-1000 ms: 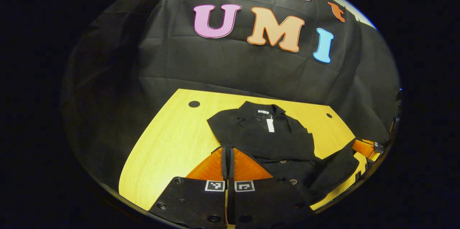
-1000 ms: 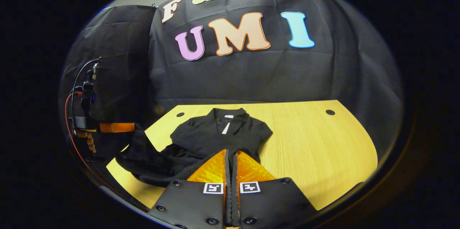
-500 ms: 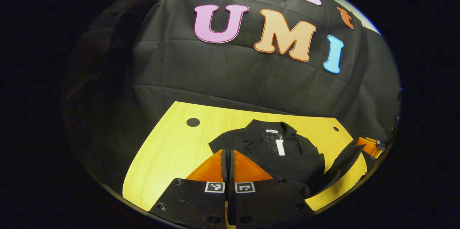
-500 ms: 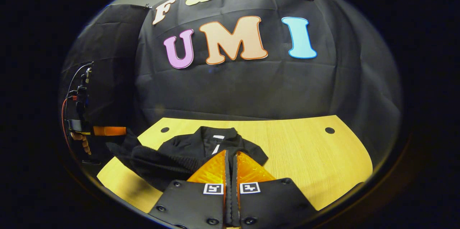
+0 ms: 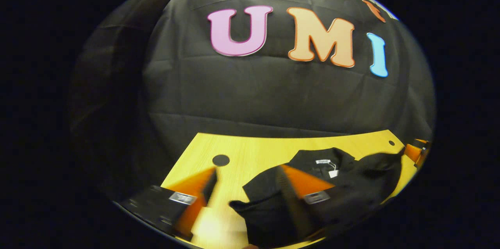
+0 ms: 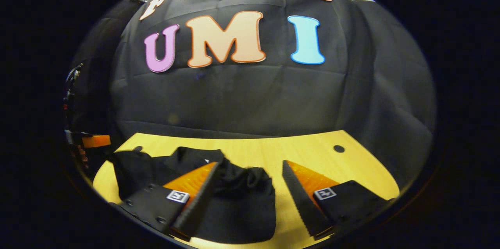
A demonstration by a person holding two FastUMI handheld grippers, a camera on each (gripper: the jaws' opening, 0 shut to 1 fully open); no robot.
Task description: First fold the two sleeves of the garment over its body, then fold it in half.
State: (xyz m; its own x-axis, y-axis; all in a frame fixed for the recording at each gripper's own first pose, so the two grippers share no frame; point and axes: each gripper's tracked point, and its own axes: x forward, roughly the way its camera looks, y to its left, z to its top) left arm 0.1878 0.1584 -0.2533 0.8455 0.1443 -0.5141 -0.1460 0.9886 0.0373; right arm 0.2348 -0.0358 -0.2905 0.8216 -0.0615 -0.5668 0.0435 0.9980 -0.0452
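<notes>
Table (image 6: 324, 159); garment (image 6: 238, 202) collar toward wall.

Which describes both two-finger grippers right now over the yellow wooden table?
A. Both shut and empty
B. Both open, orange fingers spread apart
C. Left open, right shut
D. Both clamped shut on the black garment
B: the left gripper and the right gripper each show orange fingers spread wide, with the black garment lying between them on the table.

black garment (image 6: 238, 198), folded, bunched, on table (image 6: 312, 149)
</notes>
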